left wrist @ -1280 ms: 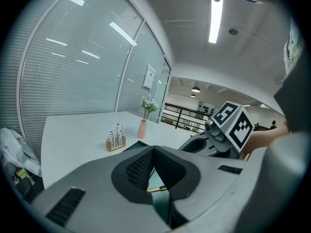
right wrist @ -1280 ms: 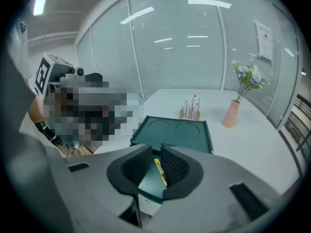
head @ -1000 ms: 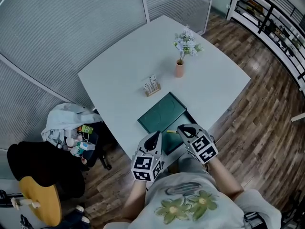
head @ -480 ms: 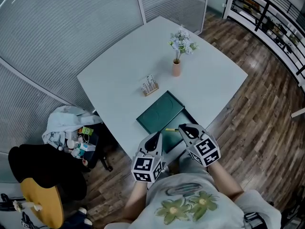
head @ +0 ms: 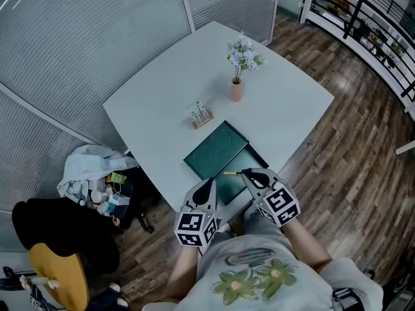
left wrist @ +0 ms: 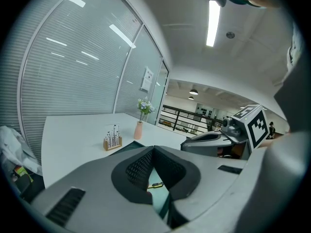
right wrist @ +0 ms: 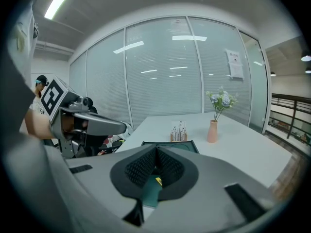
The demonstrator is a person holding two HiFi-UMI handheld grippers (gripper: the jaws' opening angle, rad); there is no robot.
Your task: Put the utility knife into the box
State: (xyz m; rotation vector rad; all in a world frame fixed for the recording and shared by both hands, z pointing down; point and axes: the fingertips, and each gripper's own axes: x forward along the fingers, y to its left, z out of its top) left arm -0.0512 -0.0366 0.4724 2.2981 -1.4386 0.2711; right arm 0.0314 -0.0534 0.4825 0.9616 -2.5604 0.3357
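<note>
A dark green box [head: 211,154] lies open on the white table [head: 162,102], close to its near edge. The yellow utility knife [head: 230,172] rests on the box's near part, just left of my right gripper's tip. My right gripper [head: 244,172] is shut, its pads meeting with nothing between them [right wrist: 156,150]; the knife [right wrist: 158,180] shows beyond them. My left gripper [head: 211,181] hovers at the box's near left corner, also shut and empty [left wrist: 153,150]. In the left gripper view the knife [left wrist: 155,184] shows below the pads.
Beyond the box stand a small wooden stand of tools [head: 201,116] and a pink vase of flowers [head: 237,89]. Bags and clothes [head: 97,173] lie on the wooden floor left of the table, by a yellow stool [head: 58,271]. Glass partitions close the far side.
The head view has drifted slightly, so the table sits a little higher and more to the left. Both grippers stay at the box's near end, the right tip still beside the knife.
</note>
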